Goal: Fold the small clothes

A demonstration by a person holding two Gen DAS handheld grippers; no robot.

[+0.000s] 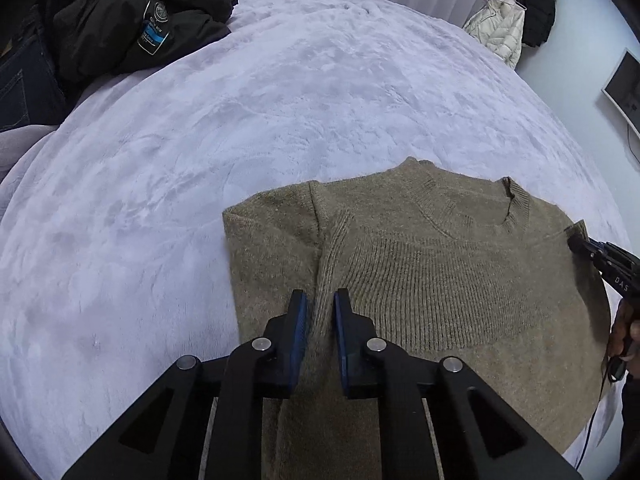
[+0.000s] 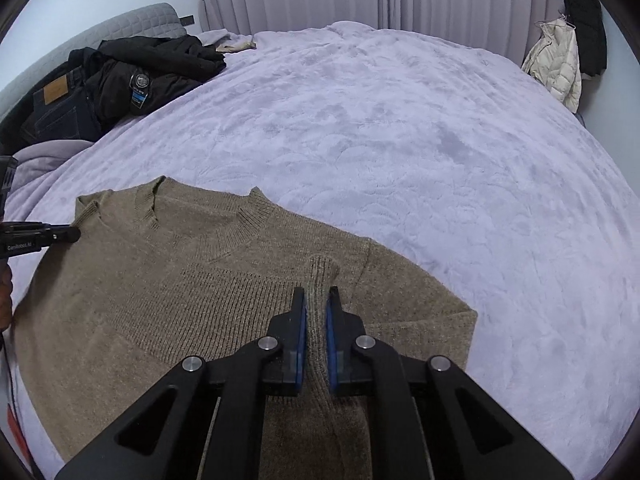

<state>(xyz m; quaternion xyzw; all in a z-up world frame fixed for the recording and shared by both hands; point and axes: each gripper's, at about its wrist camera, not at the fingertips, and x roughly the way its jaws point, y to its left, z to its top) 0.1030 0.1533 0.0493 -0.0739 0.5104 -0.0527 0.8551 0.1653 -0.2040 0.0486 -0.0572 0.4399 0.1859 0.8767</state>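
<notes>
Beyond the sweater (image 1: 420, 280) the bed's blanket (image 1: 280, 92) lies open, with dark clothes (image 1: 120, 20) heaped at its far-left corner.

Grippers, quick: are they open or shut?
Left gripper: shut on the sweater's sleeve.
Right gripper: shut on the sweater's other sleeve.

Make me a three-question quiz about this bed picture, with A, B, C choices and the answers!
1. Where is the black jacket?
A. far corner of the bed
B. on the sweater
C. on the floor

2. What colour is the sweater?
A. red
B. olive-brown
C. white

3. What is the left gripper doing?
A. wide open above the blanket
B. holding jeans
C. shut on a sleeve

Answers:
1 A, it lies heaped far beyond the sweater on the lilac blanket.
2 B, the knit looks olive-brown in both views.
3 C, its blue pads pinch a ribbed sleeve folded across the sweater.
</notes>
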